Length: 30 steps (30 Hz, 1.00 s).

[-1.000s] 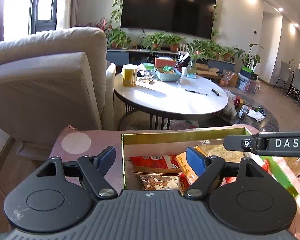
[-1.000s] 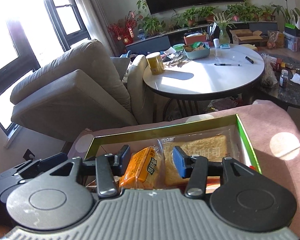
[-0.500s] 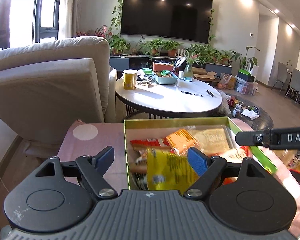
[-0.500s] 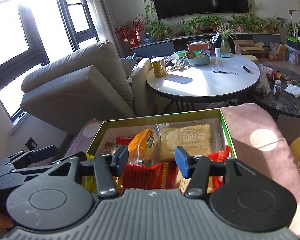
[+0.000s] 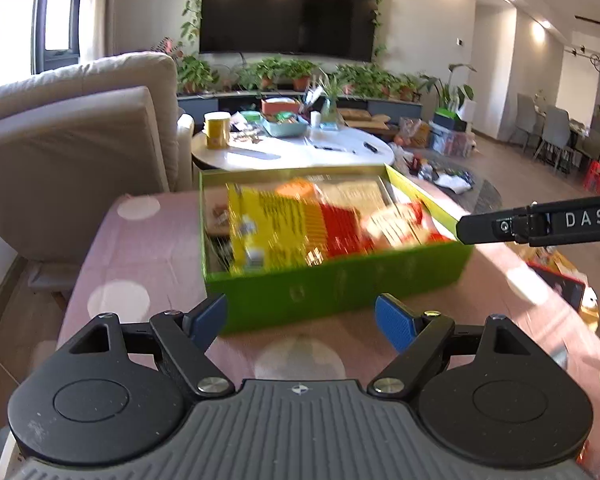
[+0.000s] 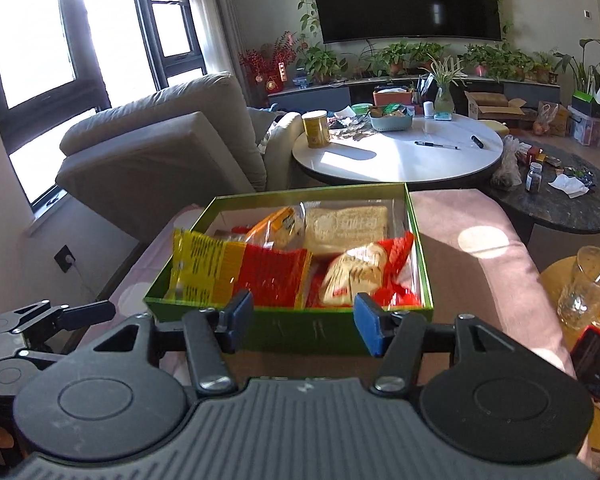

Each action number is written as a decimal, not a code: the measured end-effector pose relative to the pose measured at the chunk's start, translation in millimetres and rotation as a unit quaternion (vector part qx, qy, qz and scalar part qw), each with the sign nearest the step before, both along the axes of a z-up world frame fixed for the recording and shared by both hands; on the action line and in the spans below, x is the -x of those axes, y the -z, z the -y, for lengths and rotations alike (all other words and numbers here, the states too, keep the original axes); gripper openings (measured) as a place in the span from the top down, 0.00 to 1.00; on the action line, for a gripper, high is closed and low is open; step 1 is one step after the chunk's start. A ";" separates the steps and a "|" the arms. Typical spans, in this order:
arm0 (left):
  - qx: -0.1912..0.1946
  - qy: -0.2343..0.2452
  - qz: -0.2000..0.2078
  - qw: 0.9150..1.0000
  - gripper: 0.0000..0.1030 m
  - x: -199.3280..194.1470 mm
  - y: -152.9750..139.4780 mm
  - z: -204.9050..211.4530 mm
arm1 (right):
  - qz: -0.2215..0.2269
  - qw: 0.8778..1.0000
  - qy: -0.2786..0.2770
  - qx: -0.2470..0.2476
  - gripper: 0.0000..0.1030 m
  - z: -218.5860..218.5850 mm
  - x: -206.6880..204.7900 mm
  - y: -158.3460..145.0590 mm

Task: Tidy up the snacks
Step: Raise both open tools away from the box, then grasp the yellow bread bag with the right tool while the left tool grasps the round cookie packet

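Note:
A green box (image 5: 340, 284) (image 6: 292, 328) sits on the pink cloth-covered table and holds several snack packets: a yellow-and-red bag (image 5: 276, 228) (image 6: 236, 272), an orange packet (image 6: 276, 224), packed toast (image 6: 344, 224) and a red packet of biscuits (image 6: 364, 272). My left gripper (image 5: 300, 320) is open and empty, just in front of the box's near wall. My right gripper (image 6: 304, 320) is open and empty, at the box's near wall. The right gripper shows as a black bar in the left wrist view (image 5: 540, 224).
A glass (image 6: 584, 284) and a phone (image 6: 596, 364) lie right of the box. A beige armchair (image 6: 160, 144) stands behind left. A round white table (image 6: 396, 152) with a yellow can (image 6: 316, 128) stands behind, a dark low table (image 6: 560, 196) to its right.
Both grippers have pulled back and up from inside the box to in front of its near wall. The yellow-and-red bag has come into view in the box.

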<state>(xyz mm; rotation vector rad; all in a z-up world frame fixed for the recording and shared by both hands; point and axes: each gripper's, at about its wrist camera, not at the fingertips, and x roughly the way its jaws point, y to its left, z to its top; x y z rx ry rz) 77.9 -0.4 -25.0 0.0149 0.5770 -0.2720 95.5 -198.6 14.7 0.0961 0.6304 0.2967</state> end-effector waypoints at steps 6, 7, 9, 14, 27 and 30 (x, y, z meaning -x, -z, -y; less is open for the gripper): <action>-0.001 0.006 -0.019 1.000 0.23 23.5 14.1 1.1 | -0.002 1.000 -0.023 0.011 0.38 -2.5 32.5 14.0; -0.002 0.006 -0.022 1.000 0.23 26.2 15.8 1.2 | -0.003 1.000 -0.027 0.015 0.37 -2.5 37.0 16.7; -0.006 0.005 -0.025 1.000 0.23 31.4 19.3 1.5 | -0.009 0.999 -0.032 0.026 0.36 -1.3 45.5 22.7; -0.004 0.001 -0.037 0.999 0.23 40.0 28.3 0.8 | -0.040 0.997 -0.039 0.044 0.36 9.6 72.3 43.3; -0.023 0.031 -0.053 0.998 0.24 58.6 43.8 13.7 | -0.103 0.988 -0.070 0.089 0.36 21.7 113.5 78.3; -0.032 0.033 -0.061 0.997 0.24 57.4 49.5 18.5 | -0.109 0.988 -0.056 0.090 0.36 25.1 114.4 87.1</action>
